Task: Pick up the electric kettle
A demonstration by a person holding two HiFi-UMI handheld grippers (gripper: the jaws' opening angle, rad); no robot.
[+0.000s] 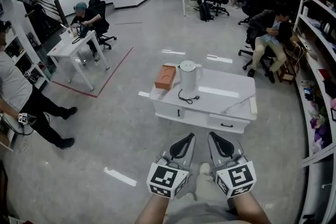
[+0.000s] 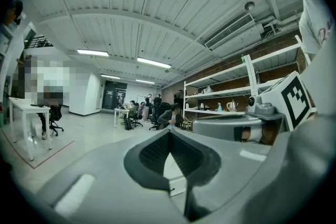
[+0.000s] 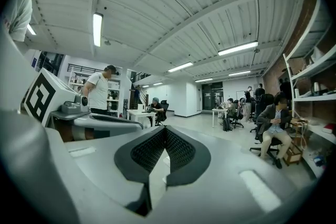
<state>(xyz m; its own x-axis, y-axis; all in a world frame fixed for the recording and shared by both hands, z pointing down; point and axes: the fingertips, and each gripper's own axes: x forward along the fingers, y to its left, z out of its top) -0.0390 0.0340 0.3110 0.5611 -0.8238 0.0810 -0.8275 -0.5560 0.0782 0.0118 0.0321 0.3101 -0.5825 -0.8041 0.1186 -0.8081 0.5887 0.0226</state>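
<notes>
A white electric kettle point(image 1: 187, 77) stands upright on a low white table point(image 1: 231, 99) in the middle of the room. Its black cord and plug point(image 1: 187, 97) lie on the tabletop in front of it. Both grippers are held low, well short of the table's near edge. My left gripper point(image 1: 190, 136) point(image 2: 169, 132) has its jaws closed tip to tip and holds nothing. Beside it, my right gripper point(image 1: 211, 135) point(image 3: 165, 130) is likewise shut and empty. The kettle does not show in either gripper view.
An orange-brown box point(image 1: 165, 76) lies left of the kettle on the table. A person point(image 1: 21, 97) stands at the far left by a white desk point(image 1: 71, 47). Shelving point(image 1: 315, 60) lines the right wall, with a seated person point(image 1: 270, 34) near it.
</notes>
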